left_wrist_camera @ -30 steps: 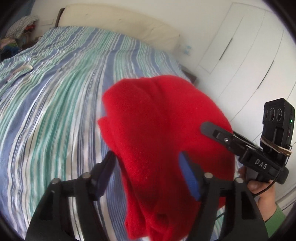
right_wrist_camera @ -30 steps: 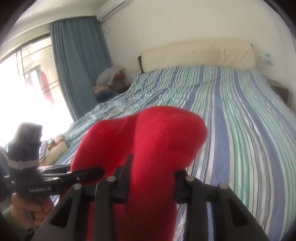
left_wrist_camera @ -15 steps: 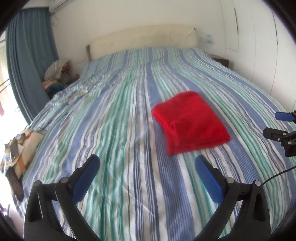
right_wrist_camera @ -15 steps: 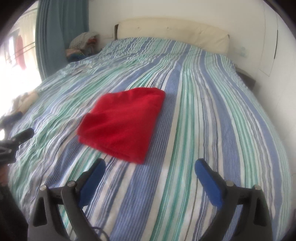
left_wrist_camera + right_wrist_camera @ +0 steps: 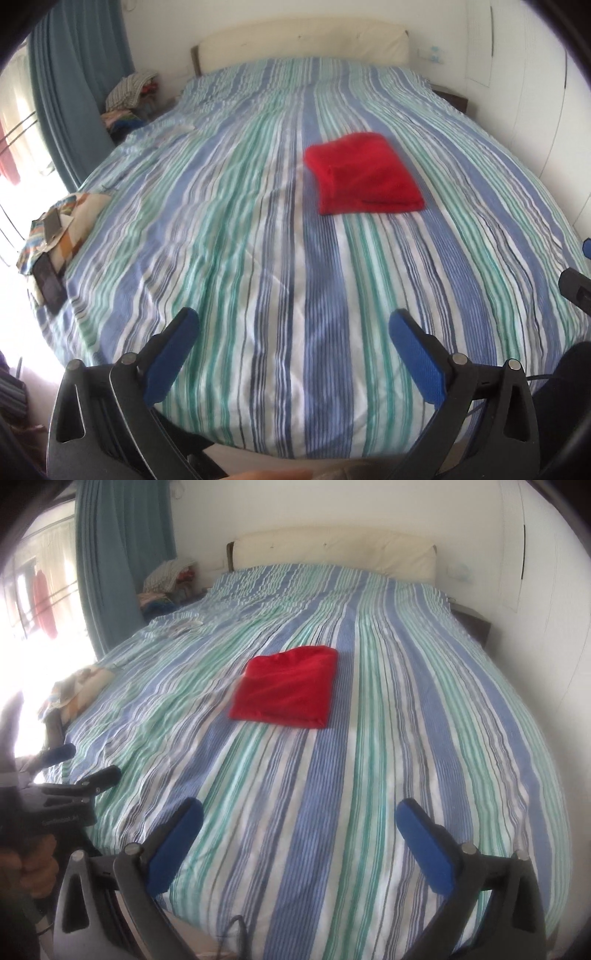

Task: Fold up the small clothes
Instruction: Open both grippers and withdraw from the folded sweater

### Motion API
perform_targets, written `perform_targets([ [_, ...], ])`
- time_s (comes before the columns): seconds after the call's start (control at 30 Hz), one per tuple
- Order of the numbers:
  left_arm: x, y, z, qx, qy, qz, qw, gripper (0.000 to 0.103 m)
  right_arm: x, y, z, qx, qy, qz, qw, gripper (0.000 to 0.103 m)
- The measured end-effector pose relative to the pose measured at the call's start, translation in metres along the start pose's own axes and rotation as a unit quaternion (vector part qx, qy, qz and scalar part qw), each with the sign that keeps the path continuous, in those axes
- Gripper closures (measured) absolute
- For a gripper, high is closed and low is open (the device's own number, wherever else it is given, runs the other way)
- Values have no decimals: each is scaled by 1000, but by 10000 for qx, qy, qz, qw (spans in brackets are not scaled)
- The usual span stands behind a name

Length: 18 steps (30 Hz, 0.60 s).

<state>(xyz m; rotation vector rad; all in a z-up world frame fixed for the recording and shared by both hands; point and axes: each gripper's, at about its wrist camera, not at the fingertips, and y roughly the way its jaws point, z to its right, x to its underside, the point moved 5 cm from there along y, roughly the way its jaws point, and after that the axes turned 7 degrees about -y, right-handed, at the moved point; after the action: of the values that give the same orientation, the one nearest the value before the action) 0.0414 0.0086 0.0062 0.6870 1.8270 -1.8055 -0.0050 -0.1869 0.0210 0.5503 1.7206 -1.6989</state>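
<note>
A red garment lies folded into a flat rectangle on the striped bedspread, right of the bed's middle; it also shows in the right wrist view. My left gripper is open and empty, held over the bed's near edge, well back from the garment. My right gripper is open and empty too, also far back from it. The left gripper shows at the left edge of the right wrist view. Part of the right gripper shows at the right edge of the left wrist view.
A cream headboard stands at the far end. Blue curtains and a pile of clothes are at the left. A patterned cushion with a phone lies on the bed's left edge. White wardrobe doors stand at the right.
One second ago both grippers were shut on the red garment, held up. They let it go onto the bed, opened, and have pulled back towards the bed's near edge.
</note>
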Motion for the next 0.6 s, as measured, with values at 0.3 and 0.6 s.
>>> perform_targets([
  [0.3,-1,-10,3,106,15,208,9997,0,3,1,-8,220,-45,-69,9997,0],
  [0.6,-5,-13,-2,-81,-48,361,9993,0,-9,7,-21,159,-110,17,9998,0],
])
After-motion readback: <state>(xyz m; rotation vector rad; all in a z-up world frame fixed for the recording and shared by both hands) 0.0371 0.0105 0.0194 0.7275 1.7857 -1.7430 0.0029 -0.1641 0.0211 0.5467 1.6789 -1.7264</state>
